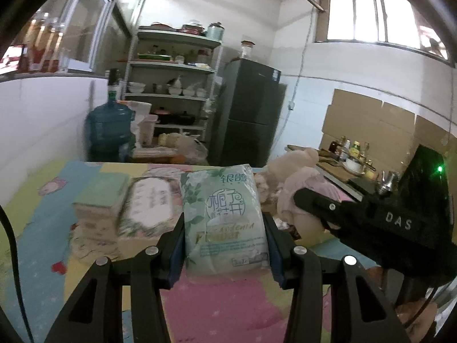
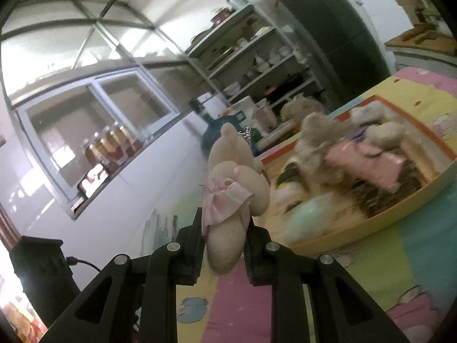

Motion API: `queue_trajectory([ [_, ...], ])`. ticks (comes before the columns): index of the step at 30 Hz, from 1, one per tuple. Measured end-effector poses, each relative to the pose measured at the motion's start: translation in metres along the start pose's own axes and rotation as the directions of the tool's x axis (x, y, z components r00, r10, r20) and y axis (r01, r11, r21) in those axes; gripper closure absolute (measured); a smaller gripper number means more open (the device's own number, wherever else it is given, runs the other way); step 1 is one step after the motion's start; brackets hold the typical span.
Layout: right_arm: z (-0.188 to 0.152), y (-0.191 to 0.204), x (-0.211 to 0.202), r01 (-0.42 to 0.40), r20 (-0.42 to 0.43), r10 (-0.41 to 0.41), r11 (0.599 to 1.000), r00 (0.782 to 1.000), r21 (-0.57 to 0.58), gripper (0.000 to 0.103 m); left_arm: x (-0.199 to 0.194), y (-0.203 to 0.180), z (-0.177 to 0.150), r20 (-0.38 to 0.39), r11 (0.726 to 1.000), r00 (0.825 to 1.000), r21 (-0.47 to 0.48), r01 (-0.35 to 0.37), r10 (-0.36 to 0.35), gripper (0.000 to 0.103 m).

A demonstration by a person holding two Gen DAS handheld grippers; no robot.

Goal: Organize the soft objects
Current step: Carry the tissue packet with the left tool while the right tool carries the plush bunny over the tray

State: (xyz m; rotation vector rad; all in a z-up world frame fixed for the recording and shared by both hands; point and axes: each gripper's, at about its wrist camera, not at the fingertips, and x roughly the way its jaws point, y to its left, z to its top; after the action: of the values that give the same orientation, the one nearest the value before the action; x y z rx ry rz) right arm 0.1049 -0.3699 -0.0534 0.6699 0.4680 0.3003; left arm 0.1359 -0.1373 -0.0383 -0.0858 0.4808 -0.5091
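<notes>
My left gripper (image 1: 224,245) is shut on a green tissue pack (image 1: 225,214) with white flowers and Chinese print, held above the colourful mat. Two more tissue packs, a floral one (image 1: 150,203) and a green-topped one (image 1: 100,203), lie to its left. My right gripper (image 2: 224,245) is shut on a beige plush bear in a pink skirt (image 2: 231,197), lifted off the mat. In the left wrist view the bear (image 1: 300,194) and the right gripper's black body (image 1: 371,225) show at the right.
A yellow tray with an orange rim (image 2: 371,220) holds several plush toys (image 2: 357,148) on the pastel mat (image 2: 414,251). Behind stand a water jug (image 1: 110,131), a shelf of dishes (image 1: 171,85), a dark fridge (image 1: 248,111) and a counter with bottles (image 1: 348,154).
</notes>
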Motion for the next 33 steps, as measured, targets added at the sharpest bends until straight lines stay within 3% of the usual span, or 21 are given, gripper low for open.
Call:
queue_trajectory([
  [12, 0.031, -0.057, -0.023, 0.120, 0.048, -0.123, 0.991, 0.991, 0.050, 0.080, 0.064, -0.035, 0.029, -0.052, 0.998, 0.997, 0.012, 0.062, -0.061, 0.054],
  [24, 0.044, -0.095, -0.027, 0.212, 0.041, -0.215, 0.975, 0.976, 0.059, 0.079, 0.119, -0.064, 0.029, -0.124, 0.996, 0.988, 0.013, 0.093, -0.091, 0.054],
  [33, 0.050, -0.110, -0.018, 0.244, 0.016, -0.245, 0.969, 0.969, 0.045, 0.079, 0.146, -0.077, 0.025, -0.151, 0.996, 0.986, 0.040, 0.078, -0.071, 0.054],
])
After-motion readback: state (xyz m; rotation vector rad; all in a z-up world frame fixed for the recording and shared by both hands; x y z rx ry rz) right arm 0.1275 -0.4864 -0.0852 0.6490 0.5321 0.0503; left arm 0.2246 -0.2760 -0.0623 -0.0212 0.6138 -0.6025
